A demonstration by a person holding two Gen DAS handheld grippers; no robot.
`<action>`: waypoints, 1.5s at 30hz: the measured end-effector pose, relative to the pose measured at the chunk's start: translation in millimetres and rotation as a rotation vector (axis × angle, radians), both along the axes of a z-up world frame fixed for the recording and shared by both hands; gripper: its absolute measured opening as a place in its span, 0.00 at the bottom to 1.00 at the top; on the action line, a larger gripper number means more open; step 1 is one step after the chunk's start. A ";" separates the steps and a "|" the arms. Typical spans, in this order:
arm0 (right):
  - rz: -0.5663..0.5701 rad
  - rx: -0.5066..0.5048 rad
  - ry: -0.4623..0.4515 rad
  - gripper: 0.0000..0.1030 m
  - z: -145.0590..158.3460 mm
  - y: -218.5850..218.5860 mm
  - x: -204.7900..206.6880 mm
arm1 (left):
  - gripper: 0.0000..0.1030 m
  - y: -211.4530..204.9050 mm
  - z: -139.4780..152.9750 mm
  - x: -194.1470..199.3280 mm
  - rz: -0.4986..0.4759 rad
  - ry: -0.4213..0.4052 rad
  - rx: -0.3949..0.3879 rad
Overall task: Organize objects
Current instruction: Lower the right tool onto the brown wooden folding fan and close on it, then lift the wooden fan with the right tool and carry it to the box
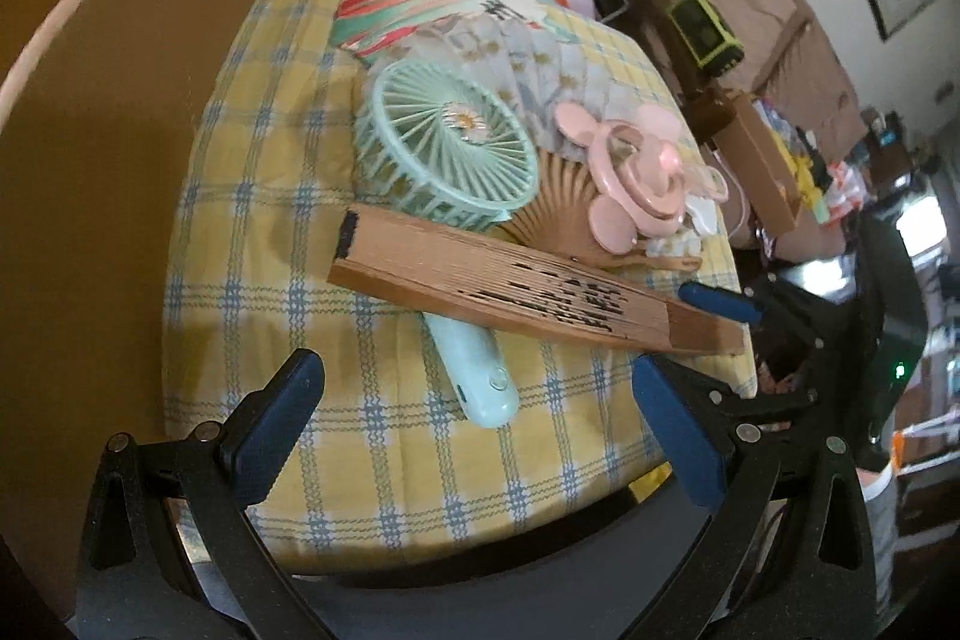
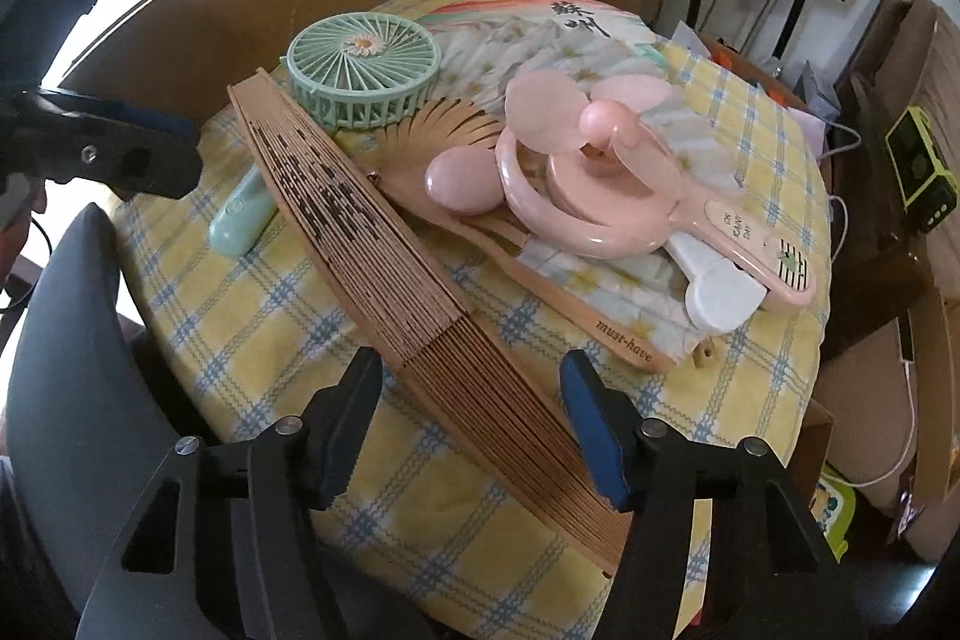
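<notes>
- The right gripper (image 2: 471, 424) straddles the folded wooden fan (image 2: 384, 250), jaws open; close squarely on the stacked ribs, seemingly near the pivot.
- The left gripper (image 1: 474, 424), jaws open, holds nothing; keep it off the mint handheld fan (image 1: 447, 148).

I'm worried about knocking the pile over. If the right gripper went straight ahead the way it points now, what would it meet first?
Most likely the folded wooden fan: its handle end already lies between the open fingers of the right gripper. Beyond it sit the mint handheld fan and pink fan. Depth is unclear.
</notes>
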State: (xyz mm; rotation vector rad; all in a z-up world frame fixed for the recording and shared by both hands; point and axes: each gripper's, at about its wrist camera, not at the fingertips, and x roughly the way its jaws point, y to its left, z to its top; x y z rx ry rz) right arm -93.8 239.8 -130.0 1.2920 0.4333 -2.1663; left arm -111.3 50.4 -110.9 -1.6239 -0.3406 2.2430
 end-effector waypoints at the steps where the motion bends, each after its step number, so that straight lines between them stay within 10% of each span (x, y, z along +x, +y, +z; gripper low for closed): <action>1: 0.007 0.002 0.002 0.60 -0.2 -0.7 0.0 | 1.00 -2.3 -2.5 -1.1 0.015 -0.011 0.021; 19: 0.238 -0.017 0.012 0.36 12.2 -26.2 31.9 | 0.95 -12.6 -30.1 -12.3 0.117 -0.082 0.220; 33: 0.295 -0.083 0.048 0.31 35.1 -46.8 39.5 | 0.30 -9.4 -20.4 -6.6 0.117 -0.054 0.299; 45: 0.278 -0.118 0.079 0.30 49.8 -50.1 47.6 | 0.21 -15.2 13.6 9.7 0.106 0.052 0.328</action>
